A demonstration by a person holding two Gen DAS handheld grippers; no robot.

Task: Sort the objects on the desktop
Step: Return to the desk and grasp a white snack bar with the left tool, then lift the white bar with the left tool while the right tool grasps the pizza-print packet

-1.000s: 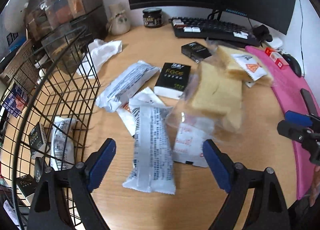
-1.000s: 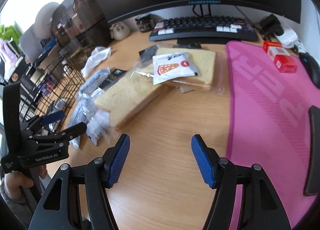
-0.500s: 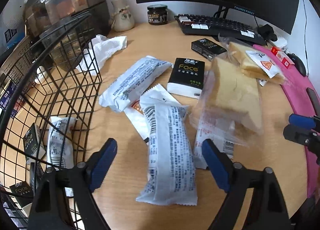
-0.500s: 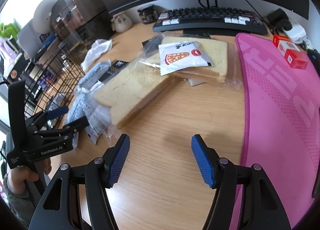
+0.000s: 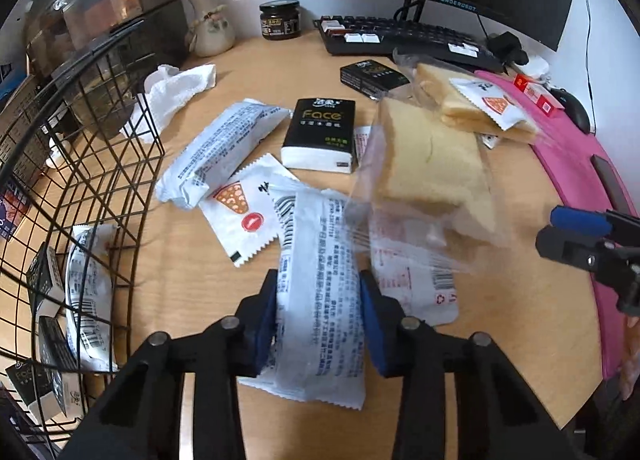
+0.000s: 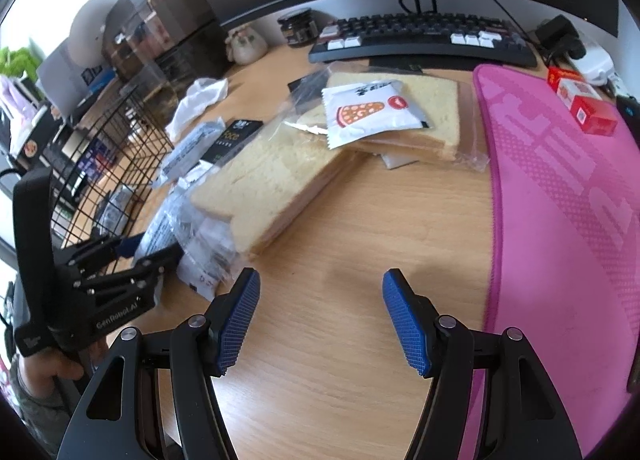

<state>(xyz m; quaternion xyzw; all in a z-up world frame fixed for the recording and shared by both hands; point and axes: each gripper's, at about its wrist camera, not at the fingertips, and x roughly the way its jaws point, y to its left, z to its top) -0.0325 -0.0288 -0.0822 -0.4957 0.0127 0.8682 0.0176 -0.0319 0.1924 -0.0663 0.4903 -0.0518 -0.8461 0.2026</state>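
White printed packet (image 5: 320, 292), black tissue pack (image 5: 322, 131), pink mat (image 6: 560, 195), black wire basket (image 5: 80, 163).

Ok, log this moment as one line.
left gripper: shut on white packet | right gripper: open, empty, over desk | basket: partly filled

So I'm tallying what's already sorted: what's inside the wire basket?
Inside the wire basket: a white printed packet and several black Face tissue packs. Its lower part is cut off by the frame, so more may lie there.

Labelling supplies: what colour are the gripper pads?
Blue pads, clearest in the right wrist view.
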